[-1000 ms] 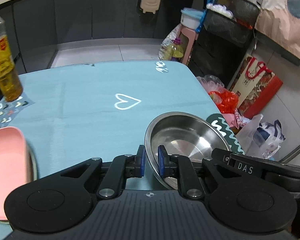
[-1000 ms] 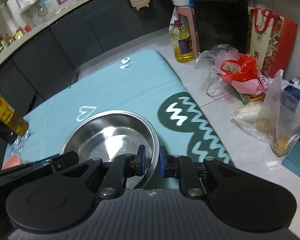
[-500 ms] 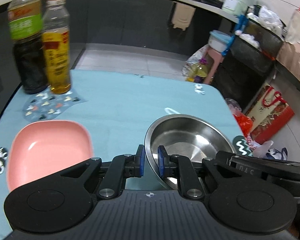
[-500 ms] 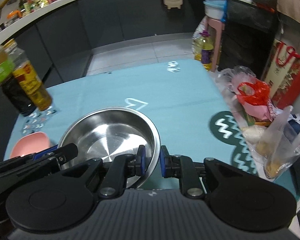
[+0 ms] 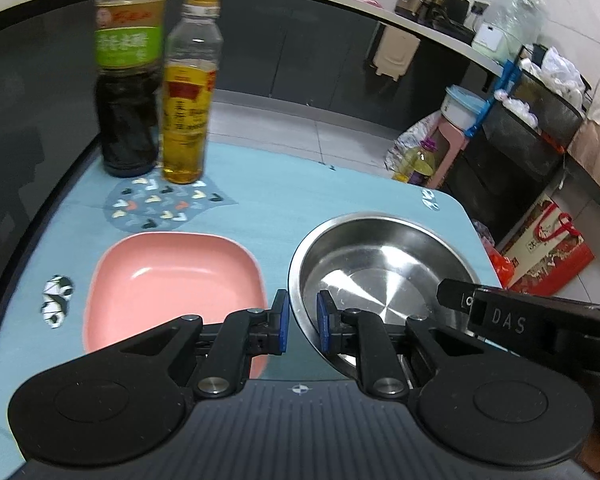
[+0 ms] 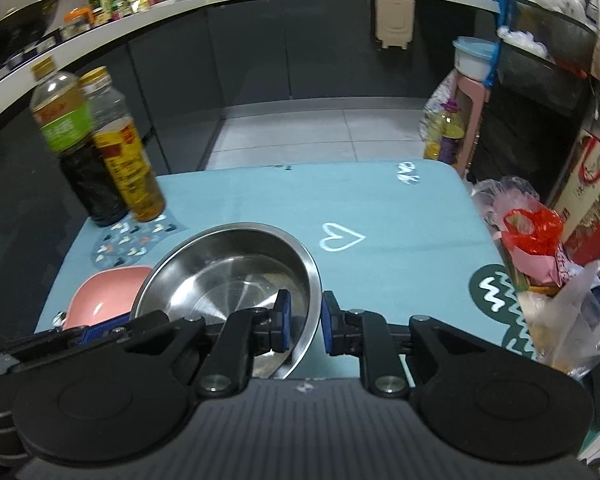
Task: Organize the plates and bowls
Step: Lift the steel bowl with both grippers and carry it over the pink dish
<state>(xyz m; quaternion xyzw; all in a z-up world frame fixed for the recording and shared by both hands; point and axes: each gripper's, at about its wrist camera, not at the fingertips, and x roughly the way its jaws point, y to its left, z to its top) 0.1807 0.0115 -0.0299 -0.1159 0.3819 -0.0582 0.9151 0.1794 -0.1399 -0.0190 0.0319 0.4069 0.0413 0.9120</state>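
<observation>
A round steel bowl [image 5: 380,264] hangs just above the teal table [image 5: 300,196], carried by both grippers. My left gripper [image 5: 302,320] pinches the bowl's near left rim, one pad outside and one inside, and its jaws are opening. My right gripper [image 6: 303,322] clamps the near right rim of the steel bowl [image 6: 228,272], and its jaws are opening too. A pink square plate [image 5: 168,276] lies on the table right beside the bowl's left edge. In the right wrist view the bowl hides part of the pink plate [image 6: 100,292].
A dark sauce bottle [image 5: 126,92] and an amber oil bottle [image 5: 188,92] stand at the table's far left corner behind a patterned mat [image 5: 160,204]. Plastic bags [image 6: 532,232] and a red gift bag [image 6: 596,200] sit on the floor past the right edge.
Both grippers have carried the bowl leftward over the table and a little higher. The pink plate and the two bottles have come fully into view beside it.
</observation>
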